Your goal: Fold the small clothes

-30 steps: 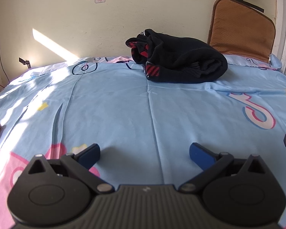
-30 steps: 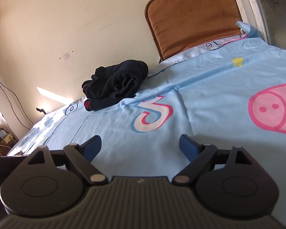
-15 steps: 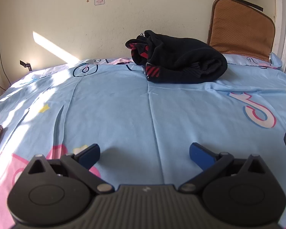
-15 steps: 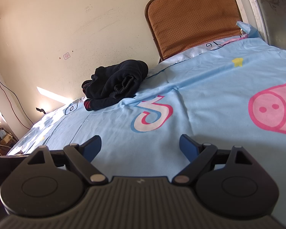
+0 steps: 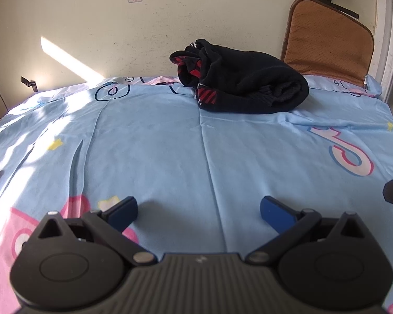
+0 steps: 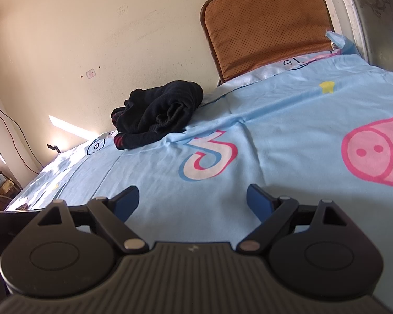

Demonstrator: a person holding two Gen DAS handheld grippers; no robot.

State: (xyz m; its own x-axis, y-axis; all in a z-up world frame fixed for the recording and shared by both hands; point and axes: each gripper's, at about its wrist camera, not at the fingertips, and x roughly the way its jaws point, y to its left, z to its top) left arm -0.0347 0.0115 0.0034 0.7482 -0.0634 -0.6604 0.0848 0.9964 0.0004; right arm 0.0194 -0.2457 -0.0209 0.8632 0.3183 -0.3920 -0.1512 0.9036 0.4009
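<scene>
Black clothes (image 5: 245,85) lie in a bundle on the blue sheet (image 5: 170,141), far from both grippers.

The bundle sits at the far edge of the sheet, close to the wall (image 5: 144,34), with some red stripes showing at its left end. A brown cushion (image 5: 327,41) leans on the wall just to the right of the bundle and behind it. The left gripper (image 5: 198,209) is over the near part of the sheet, well apart from the bundle, its blue fingers (image 5: 124,210) spread wide with nothing between them. The right gripper (image 6: 194,200) is also low over the sheet, with the bundle (image 6: 158,113) ahead and to its left; its jaws stand apart and empty too. A pink pig print (image 6: 374,151) is on the sheet to the right of the bundle.
</scene>
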